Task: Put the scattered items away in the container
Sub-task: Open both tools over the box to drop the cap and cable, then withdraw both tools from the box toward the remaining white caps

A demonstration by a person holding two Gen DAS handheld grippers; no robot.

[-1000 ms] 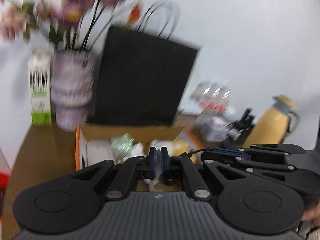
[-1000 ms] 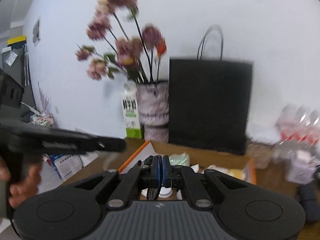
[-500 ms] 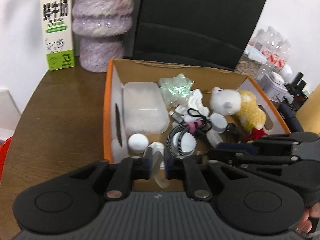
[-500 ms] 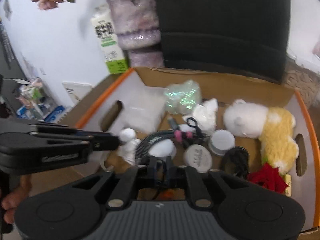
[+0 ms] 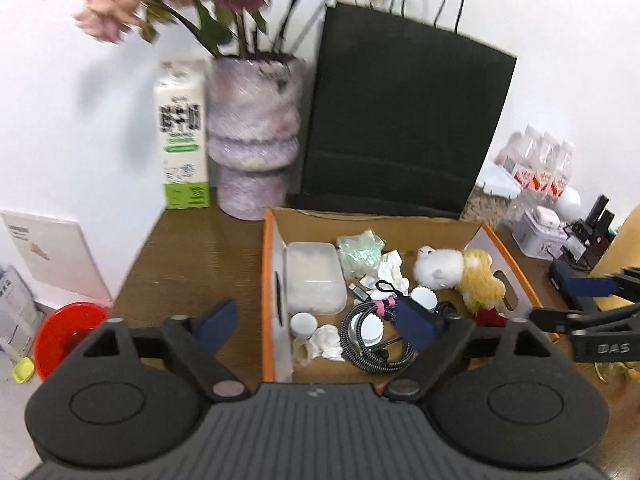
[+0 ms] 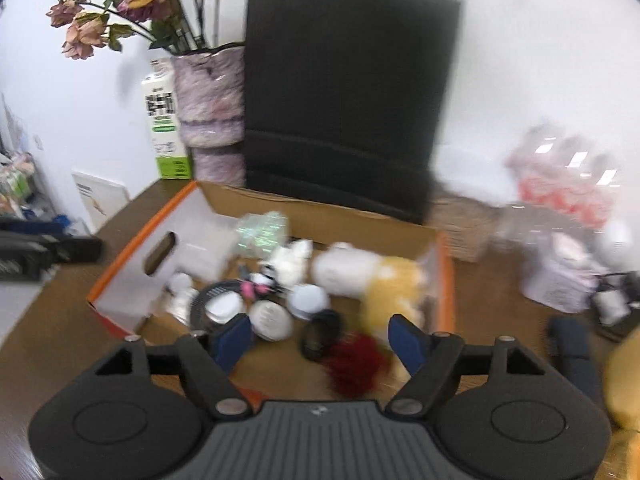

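Note:
An orange-rimmed cardboard box (image 5: 267,280) sits on the wooden table. Inside lie a clear plastic tub (image 5: 316,280), a white and yellow plush toy (image 5: 460,272), a coiled black cable (image 5: 372,340), white lids, crumpled tissue and a red flower (image 6: 354,364). My left gripper (image 5: 316,324) hovers over the box's near left corner, its jaws opening with nothing pressed between them. My right gripper (image 6: 320,339) hangs over the near right part of the box, jaws also opening and empty. Its fingers (image 5: 592,286) show at the right of the left wrist view.
Behind the box stand a black paper bag (image 5: 400,128), a purple vase of flowers (image 5: 254,132) and a milk carton (image 5: 182,136). To the right are packed water bottles (image 5: 540,168) and a yellow jug (image 5: 624,248). A red bowl (image 5: 64,336) lies below the table's left edge.
Both grippers went from shut to wide open. Both dipped in over the box half a second ago and now sit further back and tilted less steeply.

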